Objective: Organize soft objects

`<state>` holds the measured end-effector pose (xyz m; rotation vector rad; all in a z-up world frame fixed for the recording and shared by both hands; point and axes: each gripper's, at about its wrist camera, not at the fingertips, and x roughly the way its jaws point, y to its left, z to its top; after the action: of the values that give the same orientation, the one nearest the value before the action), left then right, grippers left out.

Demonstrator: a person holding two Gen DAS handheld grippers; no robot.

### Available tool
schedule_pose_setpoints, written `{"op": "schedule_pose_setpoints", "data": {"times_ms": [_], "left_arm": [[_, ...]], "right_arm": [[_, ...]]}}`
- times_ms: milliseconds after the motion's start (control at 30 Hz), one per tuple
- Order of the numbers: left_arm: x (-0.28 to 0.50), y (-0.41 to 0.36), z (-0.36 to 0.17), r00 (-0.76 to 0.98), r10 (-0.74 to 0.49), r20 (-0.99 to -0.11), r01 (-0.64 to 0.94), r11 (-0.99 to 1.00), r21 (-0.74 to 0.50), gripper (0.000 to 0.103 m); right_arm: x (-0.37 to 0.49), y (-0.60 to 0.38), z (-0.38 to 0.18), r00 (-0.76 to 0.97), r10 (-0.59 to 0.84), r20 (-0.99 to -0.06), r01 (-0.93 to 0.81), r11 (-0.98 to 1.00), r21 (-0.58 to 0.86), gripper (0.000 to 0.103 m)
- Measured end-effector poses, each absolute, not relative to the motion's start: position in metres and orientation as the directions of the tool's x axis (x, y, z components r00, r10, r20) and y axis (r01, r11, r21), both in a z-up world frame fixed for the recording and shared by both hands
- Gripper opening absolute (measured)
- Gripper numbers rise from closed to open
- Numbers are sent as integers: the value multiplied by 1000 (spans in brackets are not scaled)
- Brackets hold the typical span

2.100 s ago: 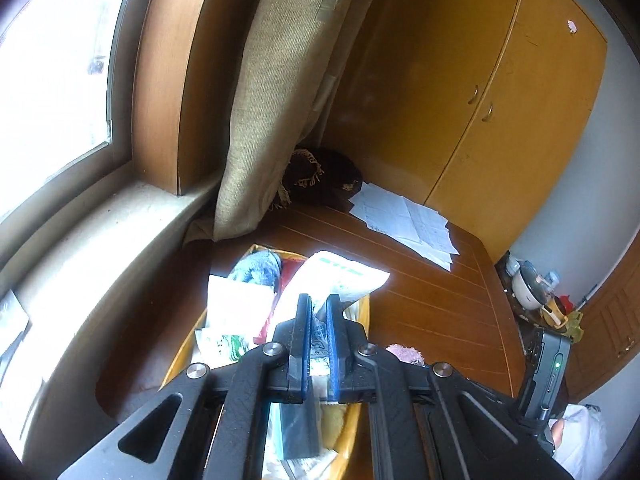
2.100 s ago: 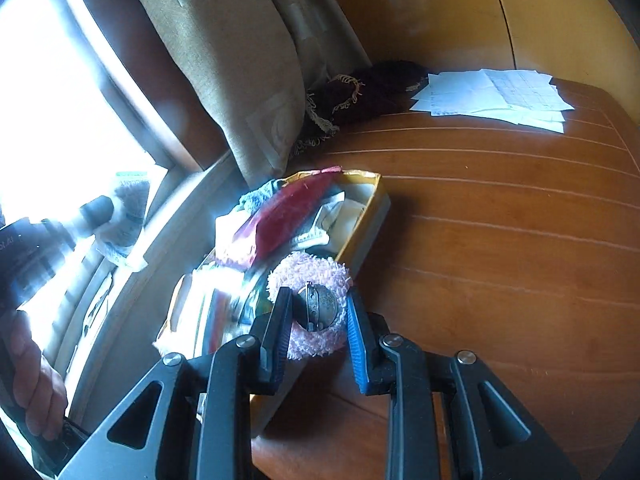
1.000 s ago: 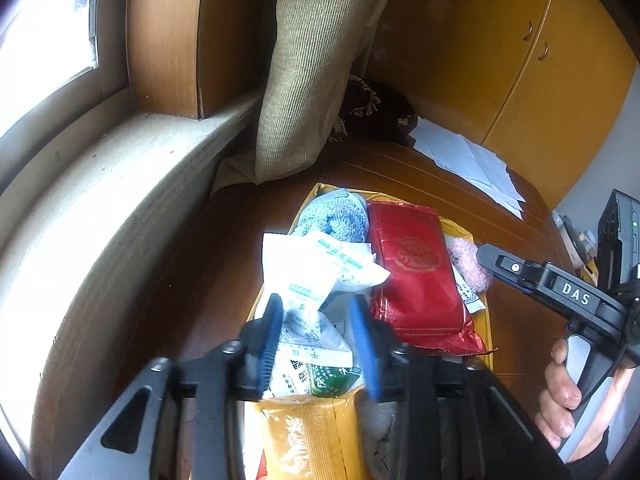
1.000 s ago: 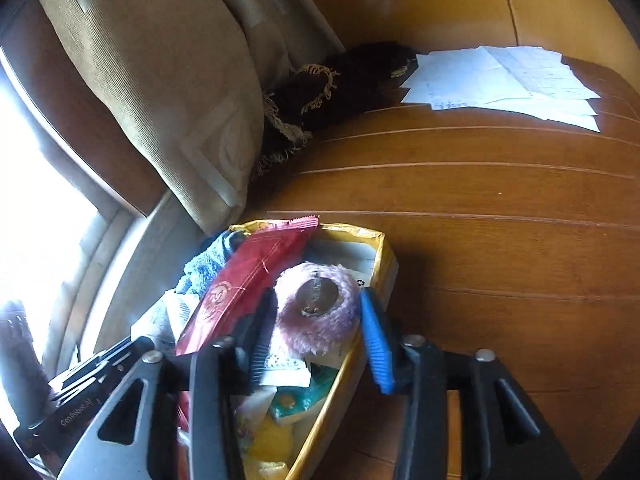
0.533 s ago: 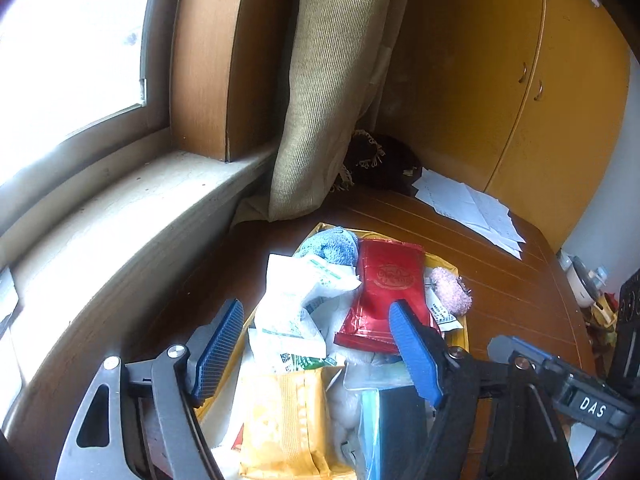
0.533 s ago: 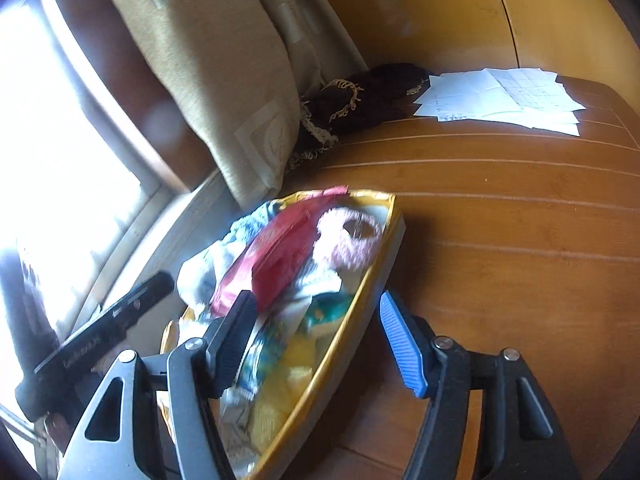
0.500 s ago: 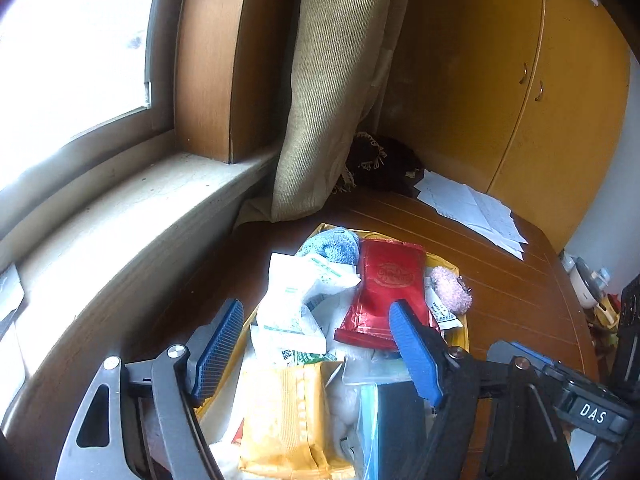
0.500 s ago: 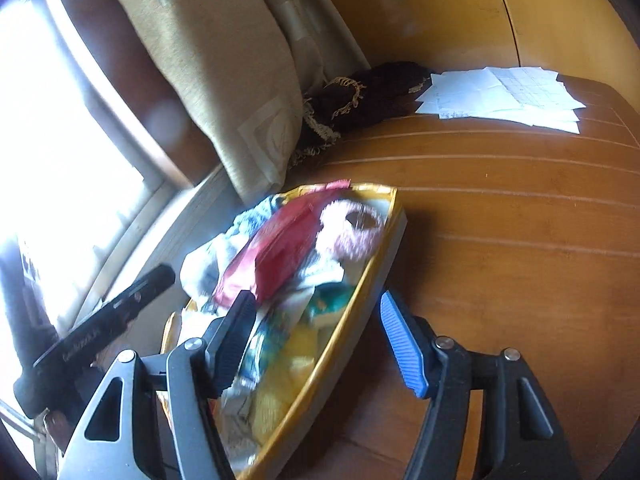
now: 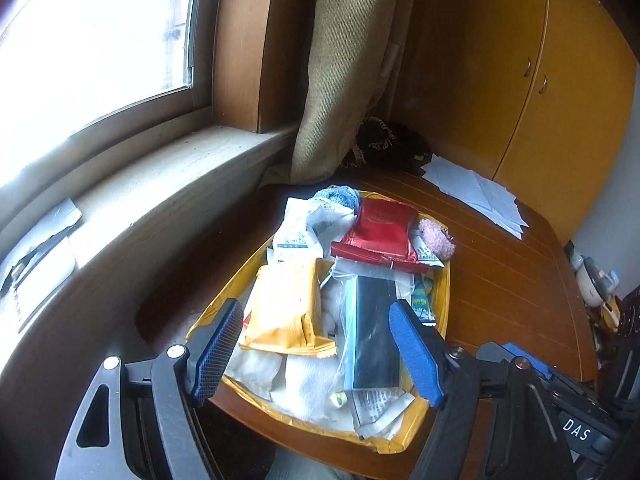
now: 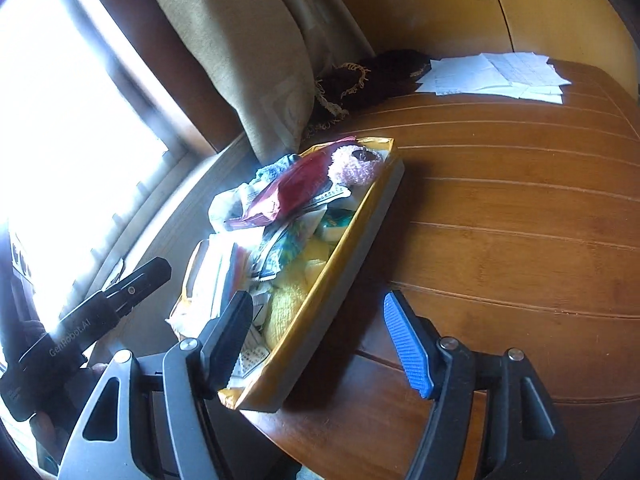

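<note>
Left wrist view: the left hand-held gripper point(image 9: 316, 350) stood with its jaws wide apart, nothing pinched between the blue pads, hanging above the near end of a yellow tray point(image 9: 443, 280) on the wooden tabletop point(image 9: 500, 280). The tray was heaped. A yellow snack packet point(image 9: 286, 312) lay near the front, a dark flat item in a clear bag point(image 9: 372, 340) beside it, white cloth point(image 9: 308, 384) under both. Farther back sat a red foil packet point(image 9: 380, 232), a crumpled white wrapper point(image 9: 304, 224) and a blue knitted piece point(image 9: 338, 196). A pink fluffy pouch point(image 9: 436, 238) rested at the tray's far right corner, touching the red packet's edge.

Right wrist view: the right hand-held gripper point(image 10: 320, 344) had its jaws opening, already far apart and empty; they straddled the tray's point(image 10: 340, 280) near corner and grey outer wall without touching it. The pink fluffy pouch point(image 10: 354, 166) lay at the far end of the tray, against the red foil packet point(image 10: 296, 188). The left hand-held gripper point(image 10: 120, 292) showed at the left (its finger tips hidden from this side). Loose papers point(image 10: 496, 72) lay well apart at the tabletop's point(image 10: 520, 220) far edge, a dark fringed cloth point(image 10: 372, 76) beside them, under a beige curtain point(image 10: 248, 40).
</note>
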<state>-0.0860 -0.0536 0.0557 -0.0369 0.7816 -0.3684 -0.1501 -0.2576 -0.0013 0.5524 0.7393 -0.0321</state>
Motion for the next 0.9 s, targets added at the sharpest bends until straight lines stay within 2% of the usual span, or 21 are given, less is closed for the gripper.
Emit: {"op": "schedule_pose_setpoints", "data": {"times_ms": [900], "left_arm": [[-122,-91,72,648,-289,-705,381,924,-28,79]], "right_arm": [[-183,-245,10,759,149,-634,213,863,457,68]]}}
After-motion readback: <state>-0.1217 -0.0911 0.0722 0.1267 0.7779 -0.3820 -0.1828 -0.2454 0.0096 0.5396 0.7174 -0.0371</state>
